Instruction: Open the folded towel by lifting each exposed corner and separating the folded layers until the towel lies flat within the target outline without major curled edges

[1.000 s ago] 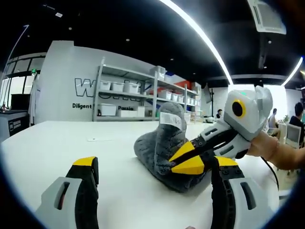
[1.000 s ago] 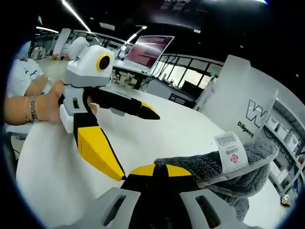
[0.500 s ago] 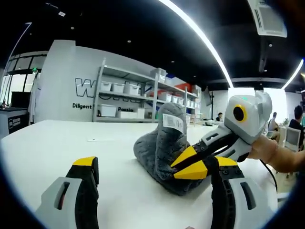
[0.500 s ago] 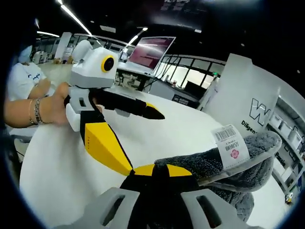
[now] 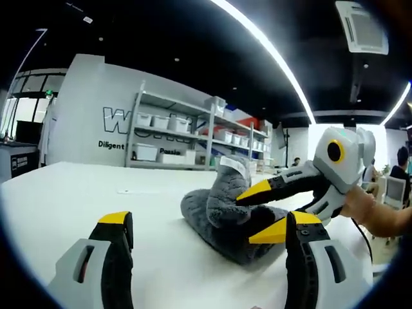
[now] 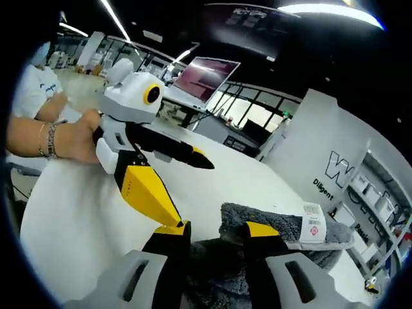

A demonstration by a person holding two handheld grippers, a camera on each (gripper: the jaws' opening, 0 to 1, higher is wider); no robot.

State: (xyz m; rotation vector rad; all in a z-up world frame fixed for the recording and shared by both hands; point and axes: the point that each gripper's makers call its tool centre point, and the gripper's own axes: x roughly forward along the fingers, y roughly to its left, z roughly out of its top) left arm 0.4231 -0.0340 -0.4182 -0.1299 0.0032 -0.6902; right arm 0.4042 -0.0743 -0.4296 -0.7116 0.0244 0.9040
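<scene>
A grey fluffy towel (image 5: 215, 215) lies bunched in a low hump on the white table (image 5: 64, 193), its white label (image 5: 238, 166) at the top. My left gripper (image 5: 209, 219) stands open just short of the towel, touching nothing. My right gripper (image 5: 246, 220) comes in from the right, jaws apart, one above and one below the towel's near fold. In the right gripper view its own jaws (image 6: 215, 232) are open with the towel (image 6: 270, 225) between and beyond them, the label (image 6: 312, 225) on the upper flap. There the left gripper (image 6: 196, 196) is open at the left, held by a hand (image 6: 71, 135).
Metal shelving with white bins (image 5: 167, 138) and a lettered white wall stand beyond the table's far edge. People sit at the far right (image 5: 402, 161). A lit screen (image 6: 206, 71) and glass partitions lie behind the left gripper. The table surface (image 6: 71, 212) stretches wide on the left.
My right gripper has opened and let go of the towel corner. The raised flap with the label has dropped lower onto the hump. The left gripper stays open.
</scene>
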